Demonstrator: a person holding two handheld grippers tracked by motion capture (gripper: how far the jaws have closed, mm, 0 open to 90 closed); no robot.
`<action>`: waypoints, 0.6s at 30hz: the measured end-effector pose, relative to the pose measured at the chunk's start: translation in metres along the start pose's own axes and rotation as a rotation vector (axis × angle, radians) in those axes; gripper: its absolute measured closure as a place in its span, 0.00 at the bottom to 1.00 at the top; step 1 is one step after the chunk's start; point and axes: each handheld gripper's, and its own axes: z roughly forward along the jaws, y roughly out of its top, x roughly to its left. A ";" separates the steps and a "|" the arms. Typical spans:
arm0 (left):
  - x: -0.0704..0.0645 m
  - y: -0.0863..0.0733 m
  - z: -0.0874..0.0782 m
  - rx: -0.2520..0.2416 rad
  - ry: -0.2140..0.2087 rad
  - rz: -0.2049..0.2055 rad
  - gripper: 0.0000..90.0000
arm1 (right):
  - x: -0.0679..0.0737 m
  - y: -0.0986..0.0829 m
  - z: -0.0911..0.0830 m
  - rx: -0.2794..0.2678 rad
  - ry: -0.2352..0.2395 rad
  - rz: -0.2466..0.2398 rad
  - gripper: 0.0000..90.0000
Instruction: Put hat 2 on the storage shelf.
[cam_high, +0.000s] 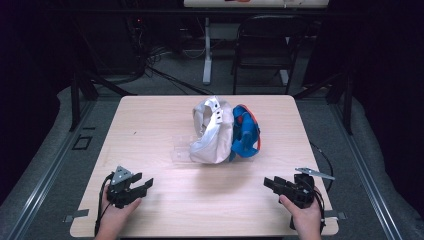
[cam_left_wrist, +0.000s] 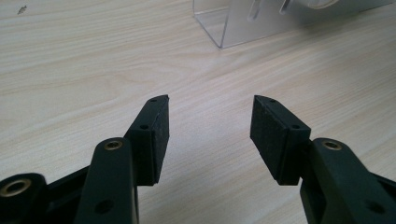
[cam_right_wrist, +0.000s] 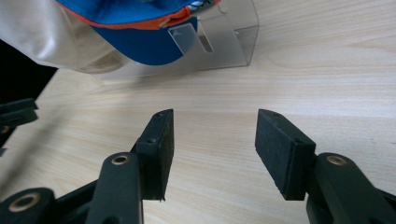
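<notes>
Dark curtains and a black folding chair (cam_high: 263, 47) are framing the far side of the room, and your pale wooden table (cam_high: 165, 200) is carrying everything that matters. Two caps are sitting just past the table's middle, toward the far edge: a white cap (cam_high: 212, 132) and a blue cap (cam_high: 245, 132) with orange trim, touching side by side. Both are resting on one clear acrylic stand (cam_right_wrist: 224, 39), whose see-through foot is spreading toward the left edge.

You are holding the left gripper (cam_high: 144, 184) near the near-left corner and the right gripper (cam_high: 270, 183) near the near-right corner, both well apart from the caps. In each gripper view the jaws are standing spread wide with nothing between them, only bare wood underneath.

The caps are likely to be light and soft, so the crown fabric should be giving way under a pinch rather than resisting. The brim looks like the stiffer part and probably the surest place to take hold; the blue one's is facing your right gripper. The stand seems rigid, slick and light, so it could be sliding or tipping if you are dragging a cap off sideways.
</notes>
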 end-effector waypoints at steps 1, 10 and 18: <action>0.000 0.000 0.000 0.000 0.000 0.001 0.53 | 0.000 -0.001 0.001 0.001 -0.013 -0.002 0.53; -0.001 0.000 0.000 0.000 -0.003 0.007 0.53 | -0.007 -0.008 0.012 0.049 -0.052 0.010 0.55; -0.007 0.001 0.000 -0.002 -0.014 0.020 0.54 | -0.007 -0.011 0.017 0.026 -0.042 0.009 0.52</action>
